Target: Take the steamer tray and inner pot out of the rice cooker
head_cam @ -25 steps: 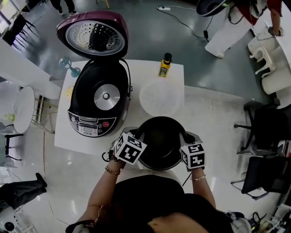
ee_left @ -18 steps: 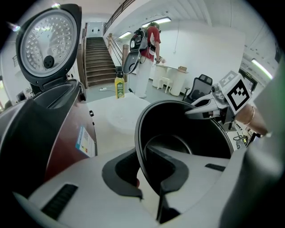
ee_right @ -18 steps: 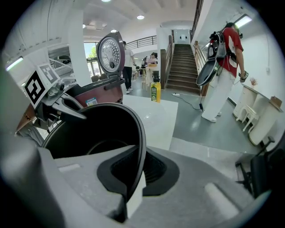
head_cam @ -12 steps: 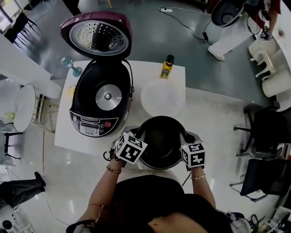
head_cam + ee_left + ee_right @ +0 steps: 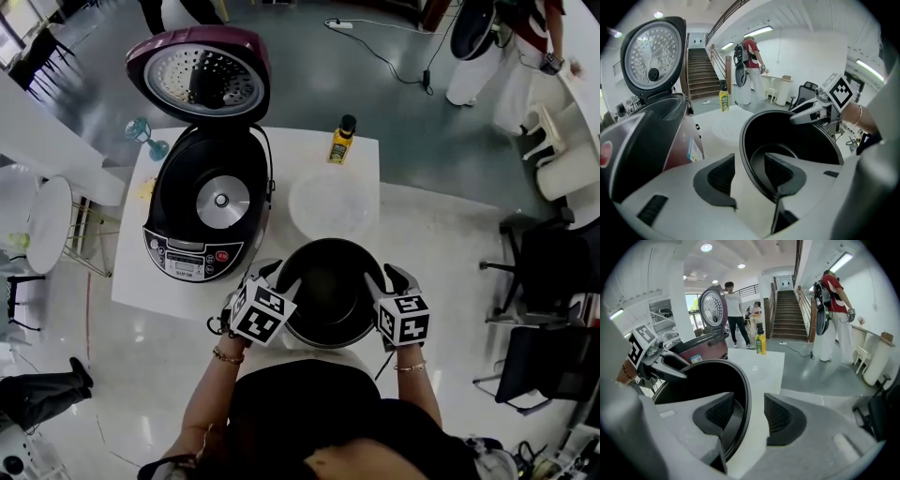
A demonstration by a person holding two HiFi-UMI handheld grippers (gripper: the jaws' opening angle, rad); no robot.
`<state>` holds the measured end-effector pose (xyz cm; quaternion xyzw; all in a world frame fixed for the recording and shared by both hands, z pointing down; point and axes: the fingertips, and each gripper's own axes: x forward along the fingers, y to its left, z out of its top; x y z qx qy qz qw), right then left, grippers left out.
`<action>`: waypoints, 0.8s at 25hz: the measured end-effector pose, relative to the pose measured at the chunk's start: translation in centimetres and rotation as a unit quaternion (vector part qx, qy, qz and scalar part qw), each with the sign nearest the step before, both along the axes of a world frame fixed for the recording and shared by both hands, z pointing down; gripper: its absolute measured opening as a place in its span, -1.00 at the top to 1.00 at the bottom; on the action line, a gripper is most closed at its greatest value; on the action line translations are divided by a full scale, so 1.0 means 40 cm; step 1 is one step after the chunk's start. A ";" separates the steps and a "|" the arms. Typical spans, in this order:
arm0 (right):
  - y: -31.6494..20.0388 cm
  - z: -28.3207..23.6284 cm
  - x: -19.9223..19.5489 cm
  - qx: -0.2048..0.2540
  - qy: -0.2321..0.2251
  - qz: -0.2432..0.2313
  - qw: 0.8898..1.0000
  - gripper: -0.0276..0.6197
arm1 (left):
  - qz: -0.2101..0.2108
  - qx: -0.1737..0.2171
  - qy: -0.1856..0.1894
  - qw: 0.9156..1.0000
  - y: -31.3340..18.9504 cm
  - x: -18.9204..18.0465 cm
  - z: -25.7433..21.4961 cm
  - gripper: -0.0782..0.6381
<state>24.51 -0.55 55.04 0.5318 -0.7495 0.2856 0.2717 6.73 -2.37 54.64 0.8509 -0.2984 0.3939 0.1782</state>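
The black inner pot (image 5: 330,292) sits at the near edge of the counter (image 5: 291,155), lower centre of the frame, showing only its bare dark interior. The left gripper (image 5: 272,274) and right gripper (image 5: 386,278) straddle its rim on opposite sides. Their jaws have just opened and the pads are clear of the rim. The translucent steamer tray (image 5: 334,201) lies just above it. At upper left the rice cooker (image 5: 208,202), lid raised, exposes its heating plate.

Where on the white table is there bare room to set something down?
Bare: the far strip of the table between rice cooker and bottle, and a narrow strip before the cooker's control panel. Crowded: the right half, filled by steamer tray and inner pot, close together.
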 end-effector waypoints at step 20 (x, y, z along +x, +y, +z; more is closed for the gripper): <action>0.014 -0.428 0.016 0.314 -0.070 -0.002 0.947 0.52 | -0.053 0.243 0.205 0.947 -0.024 -0.008 -0.433 0.42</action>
